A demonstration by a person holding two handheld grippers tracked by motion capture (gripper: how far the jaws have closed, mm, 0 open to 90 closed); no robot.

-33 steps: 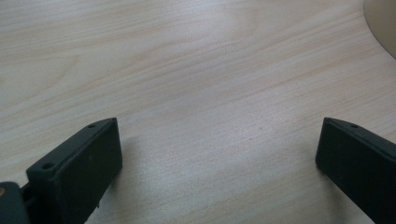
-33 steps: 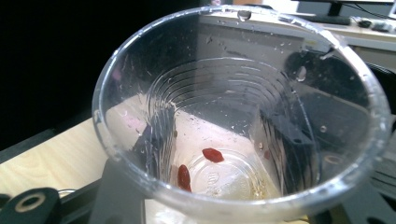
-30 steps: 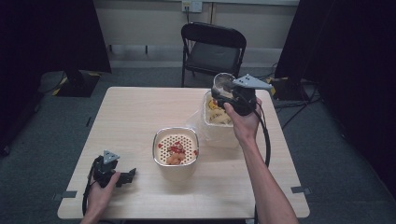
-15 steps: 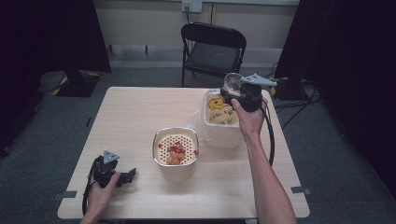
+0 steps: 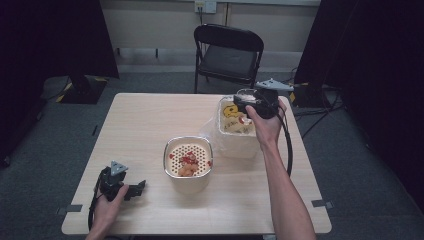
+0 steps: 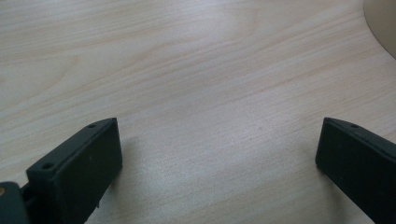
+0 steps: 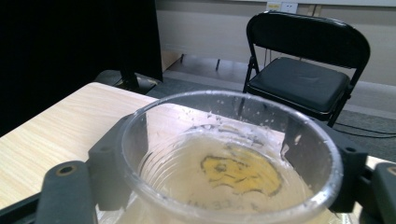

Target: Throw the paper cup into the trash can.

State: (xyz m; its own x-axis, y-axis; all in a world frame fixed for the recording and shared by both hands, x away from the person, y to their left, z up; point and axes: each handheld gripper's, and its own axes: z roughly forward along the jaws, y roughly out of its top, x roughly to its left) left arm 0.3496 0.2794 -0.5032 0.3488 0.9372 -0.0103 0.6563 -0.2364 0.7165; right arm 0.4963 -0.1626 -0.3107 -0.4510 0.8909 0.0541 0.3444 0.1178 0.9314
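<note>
A clear plastic cup (image 7: 224, 154) sits round and undented between the jaws of my right gripper (image 7: 224, 156), which have just been opening. They flank its walls without squeezing. In the high view the cup (image 5: 244, 94) and right gripper (image 5: 248, 103) hang over the far edge of a white tub (image 5: 235, 142) holding yellow and red food. A metal-rimmed bowl (image 5: 172, 172) with a perforated insert and red-orange pieces stands mid-table. My left gripper (image 5: 137, 189) rests near the front left of the table, its jaws (image 6: 217, 149) wide apart over bare wood.
The light wooden table (image 5: 145, 125) has free room on its left half and along the front. A black folding chair (image 5: 227, 55) stands behind the far edge. A cable (image 5: 289, 145) trails from the right gripper along the forearm.
The right hand has carried the cup a little to the right and lower, over the tub's far edge. The left hand has stayed put.
</note>
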